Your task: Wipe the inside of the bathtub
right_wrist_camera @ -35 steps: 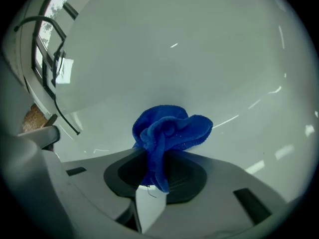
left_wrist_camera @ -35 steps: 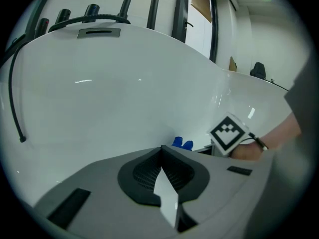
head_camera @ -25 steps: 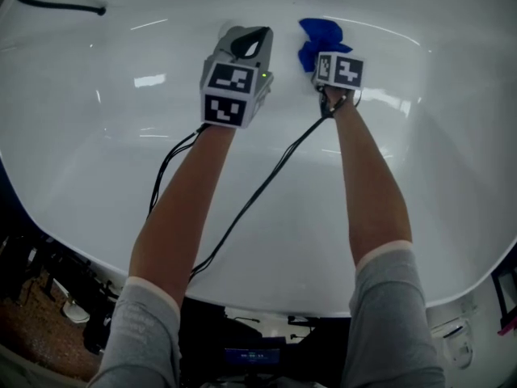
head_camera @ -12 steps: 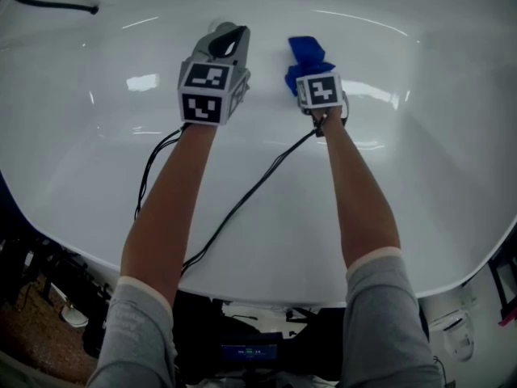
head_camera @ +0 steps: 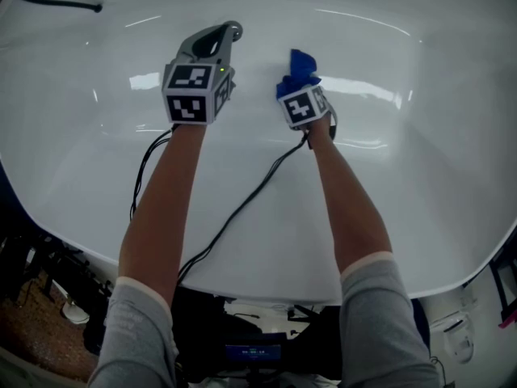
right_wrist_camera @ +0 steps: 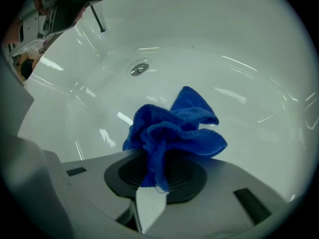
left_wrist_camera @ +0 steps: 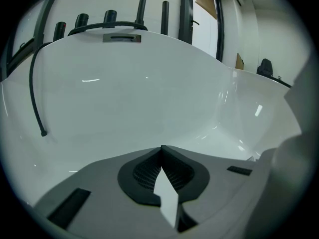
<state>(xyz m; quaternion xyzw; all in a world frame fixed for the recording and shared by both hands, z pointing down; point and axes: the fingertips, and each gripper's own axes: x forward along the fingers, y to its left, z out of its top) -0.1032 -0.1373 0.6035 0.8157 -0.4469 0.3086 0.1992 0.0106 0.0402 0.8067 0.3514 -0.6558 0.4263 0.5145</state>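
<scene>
A white bathtub (head_camera: 420, 184) fills the head view. My right gripper (head_camera: 300, 86) is shut on a bunched blue cloth (head_camera: 297, 69), held low inside the tub near its far wall. In the right gripper view the blue cloth (right_wrist_camera: 174, 131) is pinched between the jaws of the right gripper (right_wrist_camera: 155, 179) and bulges out ahead of them over the tub floor. My left gripper (head_camera: 212, 45) hovers to the left of the cloth, shut and holding nothing. In the left gripper view the left gripper (left_wrist_camera: 161, 153) has its jaws meeting at the tips, facing the bare tub wall (left_wrist_camera: 149, 98).
A round metal drain (right_wrist_camera: 139, 68) sits in the tub floor beyond the cloth. A black hose (head_camera: 56, 5) lies on the far left rim, and the same black hose (left_wrist_camera: 34, 83) hangs down the tub wall. Black cables (head_camera: 242, 208) trail from both grippers over the near rim.
Both grippers have moved left across the tub. The right gripper carried the blue cloth with it and turned slightly; the left gripper stayed shut alongside.
</scene>
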